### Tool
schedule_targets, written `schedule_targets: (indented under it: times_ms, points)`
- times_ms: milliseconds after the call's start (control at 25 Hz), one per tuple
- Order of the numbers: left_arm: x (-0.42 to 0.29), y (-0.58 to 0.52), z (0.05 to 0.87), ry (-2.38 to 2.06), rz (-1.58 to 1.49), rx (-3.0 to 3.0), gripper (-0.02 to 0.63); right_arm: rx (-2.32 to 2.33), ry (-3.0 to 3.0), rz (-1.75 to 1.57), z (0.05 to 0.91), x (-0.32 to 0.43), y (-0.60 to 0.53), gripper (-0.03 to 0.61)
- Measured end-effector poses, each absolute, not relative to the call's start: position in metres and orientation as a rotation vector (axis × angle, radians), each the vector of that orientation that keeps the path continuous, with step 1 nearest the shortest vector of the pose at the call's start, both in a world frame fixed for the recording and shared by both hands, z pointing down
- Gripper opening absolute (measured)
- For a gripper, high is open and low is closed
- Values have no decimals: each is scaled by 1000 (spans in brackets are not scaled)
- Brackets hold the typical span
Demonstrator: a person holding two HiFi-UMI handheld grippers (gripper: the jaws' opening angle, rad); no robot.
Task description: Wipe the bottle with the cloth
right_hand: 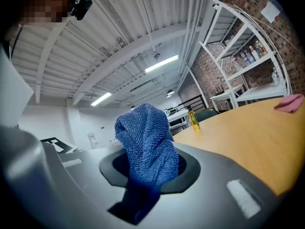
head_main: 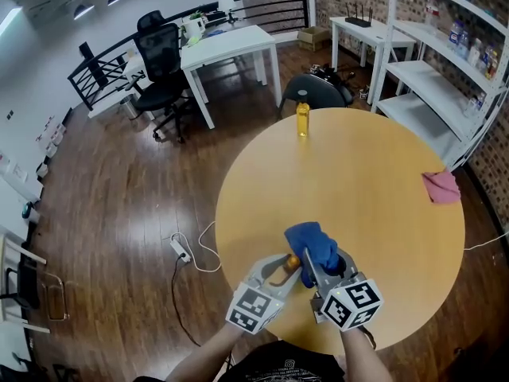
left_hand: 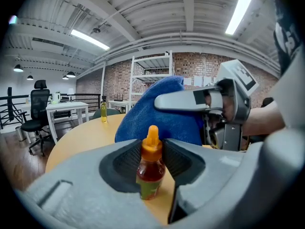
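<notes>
Pointing nearly level, right hand-held gripper (right_hand: 148, 170) clamping blue cloth (right_hand: 145, 137) just beside bottle (left_hand: 151, 168).

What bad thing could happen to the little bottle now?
The little bottle stands between the jaws of the left gripper, and they look loose round it. A push from the blue cloth in the right gripper might tip it over. In the head view it stands close to the near edge of the table, so a tipped bottle might roll off onto the floor.
</notes>
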State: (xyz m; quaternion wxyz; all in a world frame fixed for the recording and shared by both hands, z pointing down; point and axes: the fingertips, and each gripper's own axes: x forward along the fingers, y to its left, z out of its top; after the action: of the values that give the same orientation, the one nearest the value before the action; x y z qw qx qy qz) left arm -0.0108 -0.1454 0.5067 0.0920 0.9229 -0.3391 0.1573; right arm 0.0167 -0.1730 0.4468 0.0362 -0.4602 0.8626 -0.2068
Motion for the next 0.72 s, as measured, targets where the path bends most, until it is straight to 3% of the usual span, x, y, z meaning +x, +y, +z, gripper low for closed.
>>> schedule_targets:
  times_ms: [720]
  points:
    - [-13,-145,508,-968,454,2747,132,-1230,2746,-675,479,2,-167,100]
